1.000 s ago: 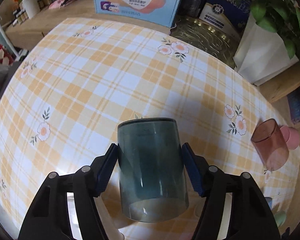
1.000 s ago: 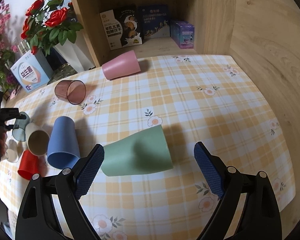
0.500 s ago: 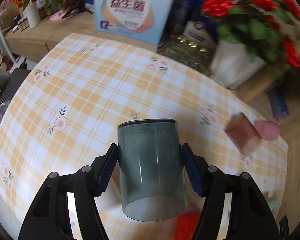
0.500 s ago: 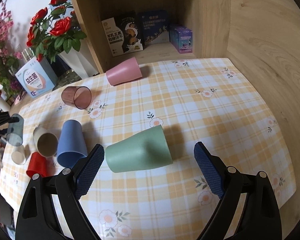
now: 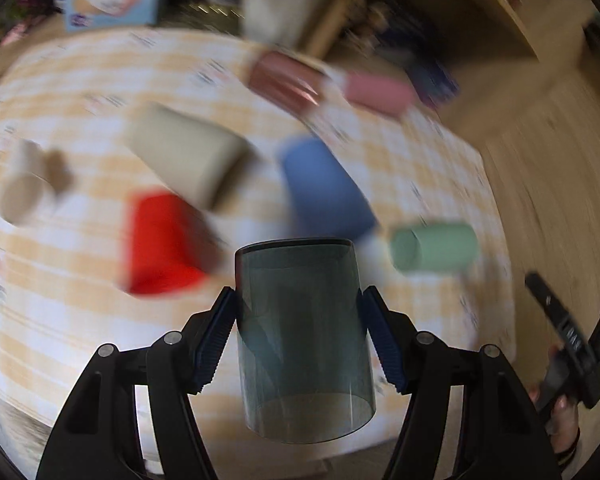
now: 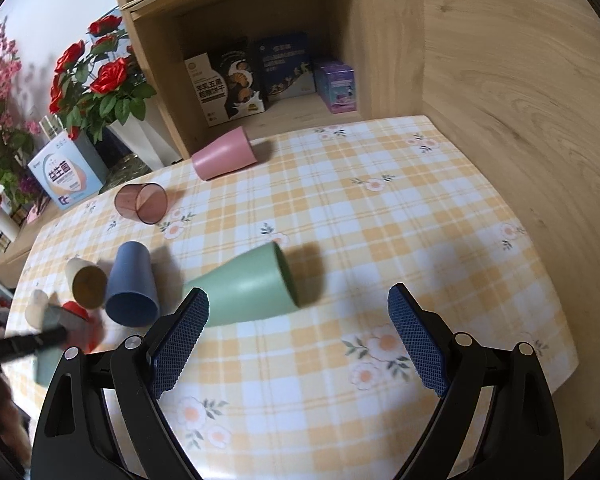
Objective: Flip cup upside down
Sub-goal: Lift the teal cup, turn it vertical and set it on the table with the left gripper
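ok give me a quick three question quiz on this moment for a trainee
1. True or false: the left gripper is shut on the smoky grey cup.
2. Which cup lies nearest the right gripper? A pink cup B green cup C blue cup
3. Fill in: the right gripper's fingers are ____.

Key: 1 true; 2 B; 3 open, holding nothing.

The left gripper [image 5: 298, 332] clamps a smoky translucent cup [image 5: 302, 340] above the blurred tablecloth [image 5: 60, 280].
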Demonstrator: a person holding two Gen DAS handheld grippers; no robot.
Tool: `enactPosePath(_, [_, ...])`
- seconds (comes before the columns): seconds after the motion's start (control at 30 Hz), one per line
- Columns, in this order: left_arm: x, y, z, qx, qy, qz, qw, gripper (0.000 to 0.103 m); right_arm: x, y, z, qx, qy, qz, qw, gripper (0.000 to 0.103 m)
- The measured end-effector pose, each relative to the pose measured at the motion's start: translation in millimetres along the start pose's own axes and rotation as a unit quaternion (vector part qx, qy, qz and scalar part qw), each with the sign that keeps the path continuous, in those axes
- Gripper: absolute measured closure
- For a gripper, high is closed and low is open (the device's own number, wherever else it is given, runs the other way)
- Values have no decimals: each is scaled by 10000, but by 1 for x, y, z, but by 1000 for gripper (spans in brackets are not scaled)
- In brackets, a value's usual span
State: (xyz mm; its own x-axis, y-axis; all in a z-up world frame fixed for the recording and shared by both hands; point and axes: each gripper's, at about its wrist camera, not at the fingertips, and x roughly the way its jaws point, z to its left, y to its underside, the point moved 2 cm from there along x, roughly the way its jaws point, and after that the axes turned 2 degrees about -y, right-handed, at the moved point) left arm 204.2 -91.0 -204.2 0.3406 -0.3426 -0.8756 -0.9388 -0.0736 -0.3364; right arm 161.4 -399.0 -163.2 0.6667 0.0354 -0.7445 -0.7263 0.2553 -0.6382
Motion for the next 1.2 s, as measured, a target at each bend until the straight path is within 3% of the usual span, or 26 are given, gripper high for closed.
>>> enactPosePath(0.33, [62, 27, -55, 339, 100, 423, 9985, 40, -9, 9, -41, 229, 215, 46, 9995, 15])
enactPosePath(0.83, [70, 32, -60, 708, 46, 270, 9971, 38, -5, 12, -30, 174, 199, 171, 9995, 15])
enactPosePath(1.07, [46, 25, -61, 916, 14, -52, 9958, 21, -13, 8, -14, 63, 165, 121, 9998, 15])
enactPosePath(1.2, [16, 16, -55, 1056, -138, -452, 9933, 13, -23, 4, 1, 13, 98, 22, 9999, 15])
